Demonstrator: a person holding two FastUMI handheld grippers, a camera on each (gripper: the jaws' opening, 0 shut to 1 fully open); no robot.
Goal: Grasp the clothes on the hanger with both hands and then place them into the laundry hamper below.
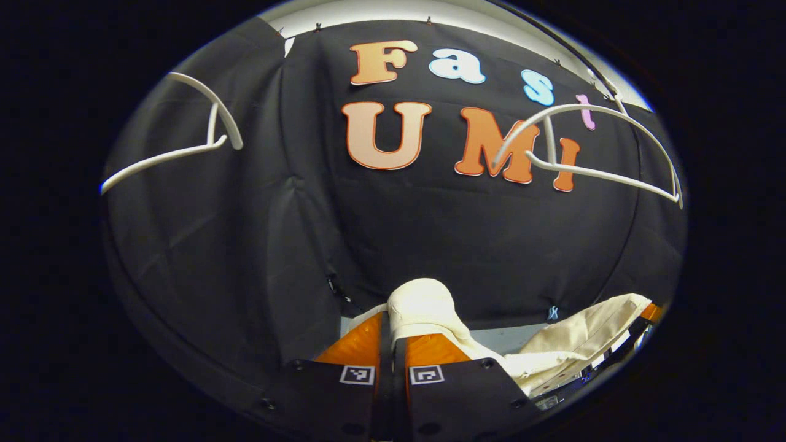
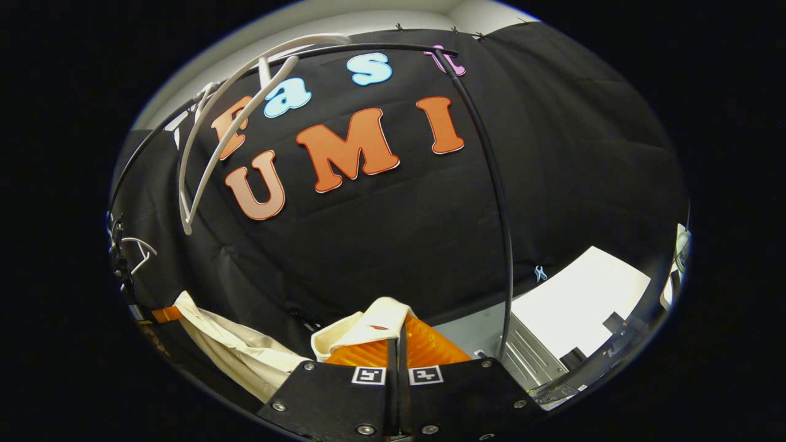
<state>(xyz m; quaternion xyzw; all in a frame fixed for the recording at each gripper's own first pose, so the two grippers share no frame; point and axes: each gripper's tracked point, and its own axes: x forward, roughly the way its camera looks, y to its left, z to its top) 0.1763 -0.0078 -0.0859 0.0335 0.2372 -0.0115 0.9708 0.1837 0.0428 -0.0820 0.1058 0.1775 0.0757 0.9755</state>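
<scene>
In the left gripper view, the left gripper (image 1: 393,344) has its ribbed orange fingers (image 1: 359,344) pressed together on a fold of the cream garment (image 1: 430,307), which bulges in a soft rounded lump over the fingertips. From there the cloth drapes down and off to the right of the gripper as a limp, creased sheet of smooth woven fabric. Above and to either side hang two thin white plastic hangers (image 1: 589,166), both bare, curved like shallow arches.

In the right gripper view, the right gripper (image 2: 398,334) likewise pinches a folded hem of the same cream garment (image 2: 368,325) between its closed orange fingers; the rest trails low to the left in loose wrinkles. A slim black rail (image 2: 497,202) curves down just right of the gripper, and a white hanger (image 2: 209,141) hangs up to the left. A flat white panel (image 2: 583,301) lies lower right.
</scene>
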